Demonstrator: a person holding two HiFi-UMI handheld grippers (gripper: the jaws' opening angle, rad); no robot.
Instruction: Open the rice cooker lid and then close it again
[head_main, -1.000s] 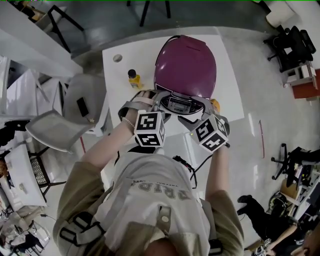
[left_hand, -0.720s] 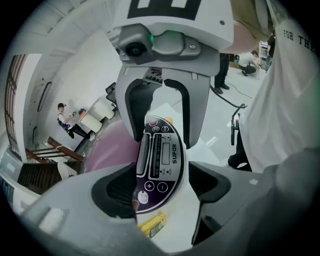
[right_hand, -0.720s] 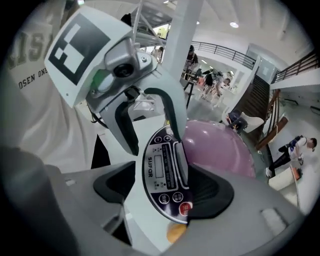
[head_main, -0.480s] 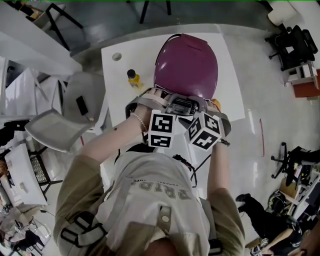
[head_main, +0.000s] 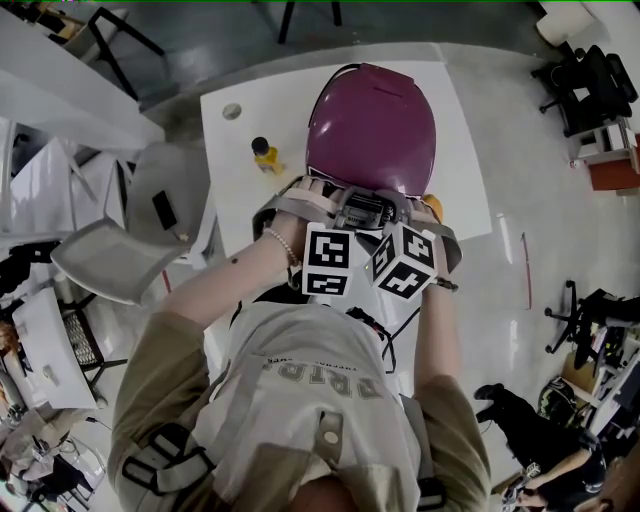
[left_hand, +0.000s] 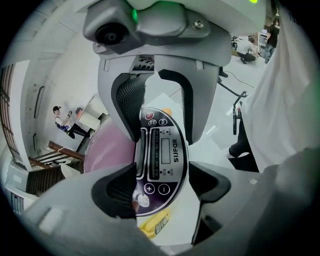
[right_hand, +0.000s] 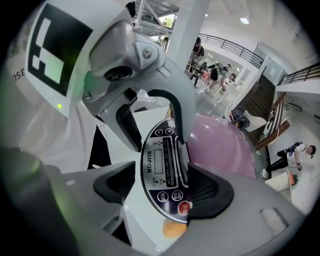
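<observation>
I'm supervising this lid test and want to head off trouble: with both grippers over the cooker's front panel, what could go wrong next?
The left gripper and right gripper, both open, crowd the same control panel and may knock together. A jaw could press a button instead of releasing the lid, which is closed. A shove might slide the rice cooker into the yellow bottle.
</observation>
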